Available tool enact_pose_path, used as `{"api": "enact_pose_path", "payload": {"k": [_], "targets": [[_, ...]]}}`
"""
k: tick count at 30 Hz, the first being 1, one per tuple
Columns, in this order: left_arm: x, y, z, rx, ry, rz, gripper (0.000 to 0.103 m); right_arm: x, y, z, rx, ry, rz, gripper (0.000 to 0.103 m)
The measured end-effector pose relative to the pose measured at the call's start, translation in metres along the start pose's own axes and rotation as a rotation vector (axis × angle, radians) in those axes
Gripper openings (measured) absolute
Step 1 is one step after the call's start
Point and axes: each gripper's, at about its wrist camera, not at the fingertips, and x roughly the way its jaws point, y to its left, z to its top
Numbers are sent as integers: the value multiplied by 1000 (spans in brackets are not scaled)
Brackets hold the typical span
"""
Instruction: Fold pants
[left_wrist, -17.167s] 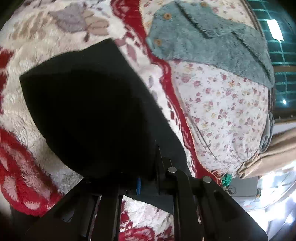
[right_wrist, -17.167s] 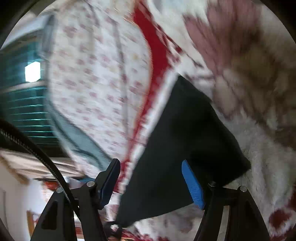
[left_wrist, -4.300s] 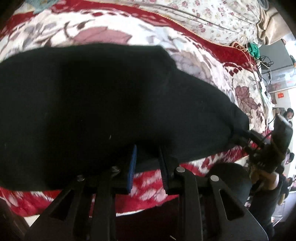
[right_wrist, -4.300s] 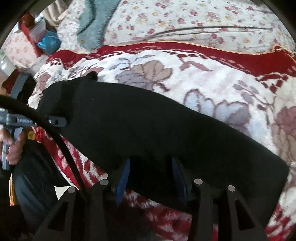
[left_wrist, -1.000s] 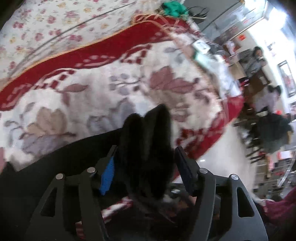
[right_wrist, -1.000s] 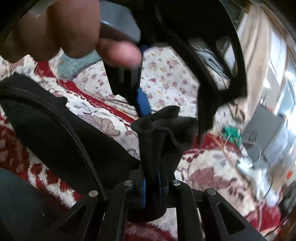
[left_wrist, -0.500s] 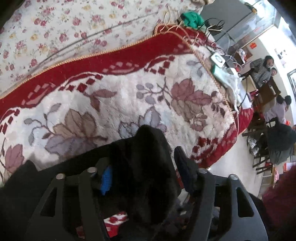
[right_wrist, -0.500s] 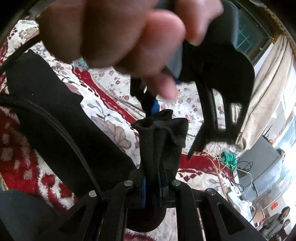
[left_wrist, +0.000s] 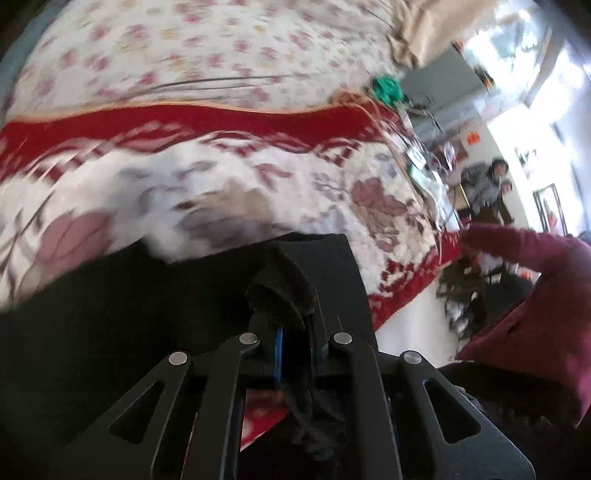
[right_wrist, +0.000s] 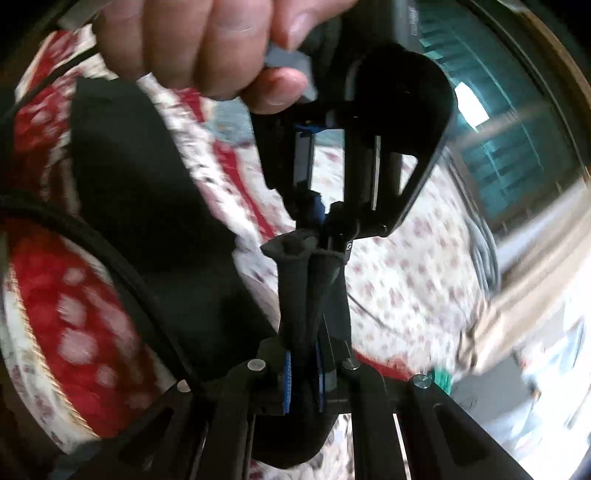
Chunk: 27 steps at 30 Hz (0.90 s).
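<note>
Left wrist view: our left gripper (left_wrist: 295, 343) has its jaws closing on a bunched fold of the black pants (left_wrist: 129, 306); the fabric sits between the pads and rises as a dark hump just ahead of them. The rest of the pants spreads left over the red and white floral blanket (left_wrist: 229, 177), which covers the bed. Beyond it lies a pale flowered sheet (left_wrist: 184, 48). A maroon sleeve (left_wrist: 546, 295) crosses the right edge. The picture is blurred.

Right wrist view: our right gripper (right_wrist: 303, 376) is clamped tight on a gathered bundle of the pants (right_wrist: 299, 288), which stands up between the blue pads as two dark rolls. More of the garment (right_wrist: 147, 206) trails off left across the blanket (right_wrist: 66, 295). Directly ahead, a hand (right_wrist: 207, 40) holds the left gripper (right_wrist: 325, 218), whose tips meet the top of the same bundle. Green shutters (right_wrist: 517, 122) show at upper right.
</note>
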Motion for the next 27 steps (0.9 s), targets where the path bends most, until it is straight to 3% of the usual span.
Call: {"api": "enact_pose_path", "payload": {"k": [6,12,13,14,15,16,18,19,21,23,25,27], "targets": [[-14,58,-30,-102,-81,1,9,3,51,36,-153,-4,29,9],[7,79,-32,-147,-55,64,11,27,73,40,-274,66,31,9],[10,83,-32,-163,-41,84,16,29,79,39,-302,74,29,9],[12,87,-33,-183,-27,115,29,32,87,37,-347,94,26,11],[14,92,-34,-202,-14,158,31,35,95,33,-393,113,17,25],[12,98,-36,-222,-13,163,31,39,107,28,-459,136,3,48],[2,101,-38,-254,-51,156,31,35,120,20,-550,91,-88,52],[-12,103,-39,-269,-114,164,31,25,122,19,-561,46,-77,52],[-36,106,-42,-313,-234,136,34,5,118,19,-539,-19,-37,62],[-64,96,-51,-324,-382,65,54,-26,103,19,-456,-116,-34,66],[-74,79,-61,-292,-451,-35,57,-52,77,15,-351,-193,-30,66],[-69,64,-70,-284,-441,-73,57,-62,37,7,-216,-219,11,66]]}}
